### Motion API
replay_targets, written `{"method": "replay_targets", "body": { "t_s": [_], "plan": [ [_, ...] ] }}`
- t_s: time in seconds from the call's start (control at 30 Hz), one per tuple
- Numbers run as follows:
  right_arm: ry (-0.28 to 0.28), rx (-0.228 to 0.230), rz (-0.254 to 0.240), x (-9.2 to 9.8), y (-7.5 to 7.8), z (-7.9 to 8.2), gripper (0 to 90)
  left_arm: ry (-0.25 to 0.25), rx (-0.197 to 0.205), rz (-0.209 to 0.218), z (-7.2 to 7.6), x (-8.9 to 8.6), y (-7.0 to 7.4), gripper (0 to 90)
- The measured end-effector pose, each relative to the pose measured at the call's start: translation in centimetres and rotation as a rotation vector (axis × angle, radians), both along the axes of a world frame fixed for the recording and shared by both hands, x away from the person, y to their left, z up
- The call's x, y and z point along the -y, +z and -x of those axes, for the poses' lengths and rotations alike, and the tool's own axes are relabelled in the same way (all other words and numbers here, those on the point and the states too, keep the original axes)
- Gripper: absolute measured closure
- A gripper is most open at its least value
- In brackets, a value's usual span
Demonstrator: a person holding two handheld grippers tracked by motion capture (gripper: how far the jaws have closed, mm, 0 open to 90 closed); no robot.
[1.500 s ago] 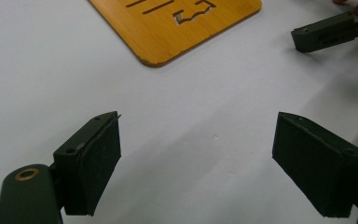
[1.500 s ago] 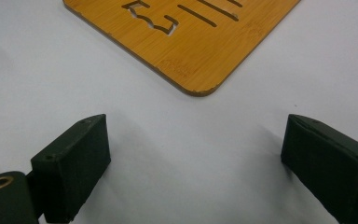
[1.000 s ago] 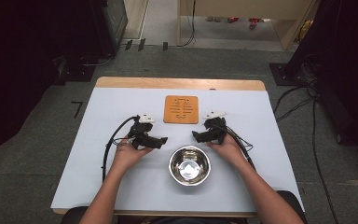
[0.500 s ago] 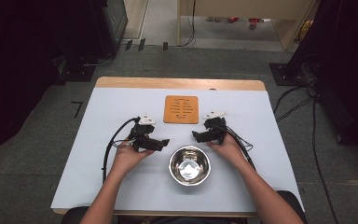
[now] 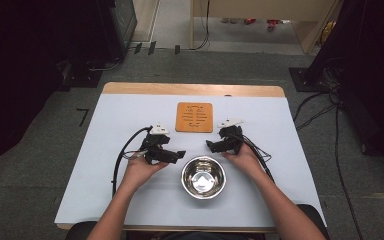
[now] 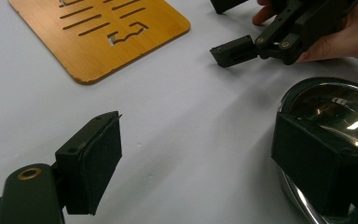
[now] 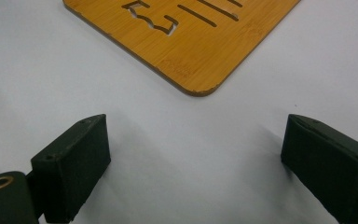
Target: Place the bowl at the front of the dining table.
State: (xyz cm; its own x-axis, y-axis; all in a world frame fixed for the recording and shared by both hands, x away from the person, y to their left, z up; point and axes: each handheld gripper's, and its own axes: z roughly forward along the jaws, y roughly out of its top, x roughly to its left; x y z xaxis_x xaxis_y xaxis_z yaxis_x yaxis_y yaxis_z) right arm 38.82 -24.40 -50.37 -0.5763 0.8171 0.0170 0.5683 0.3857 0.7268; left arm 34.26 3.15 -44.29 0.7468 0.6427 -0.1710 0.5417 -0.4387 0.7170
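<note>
1. A table [image 5: 130, 130] with a pale blue-white top is standing in the middle of the room, a strip of bare wood showing along its far edge.
2. Grey carpet [image 5: 40, 165] is covering the floor all around it.
3. Dark equipment [image 5: 40, 45] is standing at the far left, deep in shadow.
4. Black cables [image 5: 340, 125] are trailing over the floor at the right.
5. A pale wooden unit [image 5: 260, 10] is standing at the far end, with brighter light falling there.

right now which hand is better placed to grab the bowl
Left, probably. The left gripper is open with one of its fingers already at the bowl rim, while the right gripper faces the wooden board.
</note>
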Motion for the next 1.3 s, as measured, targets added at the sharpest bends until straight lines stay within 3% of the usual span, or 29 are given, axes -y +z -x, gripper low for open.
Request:
{"method": "replay_targets", "body": {
  "t_s": [0.27, 1.0, 1.3],
  "plan": [
    [-0.002, -0.002, 0.000, 0.0, 0.0, 0.0, 7.4, 0.010, 0.008, 0.001, 0.2, 0.4, 0.1, 16.3],
    [0.000, -0.001, 0.000, 0.0, 0.0, 0.0, 7.3, -0.055, 0.003, 0.022, 1.2, 2.4, -0.1, 17.5],
    [0.001, 0.000, 0.000, 0.0, 0.0, 0.0, 7.3, -0.056, 0.005, 0.030, 1.4, 2.9, -0.5, 17.5]
  ]
}}
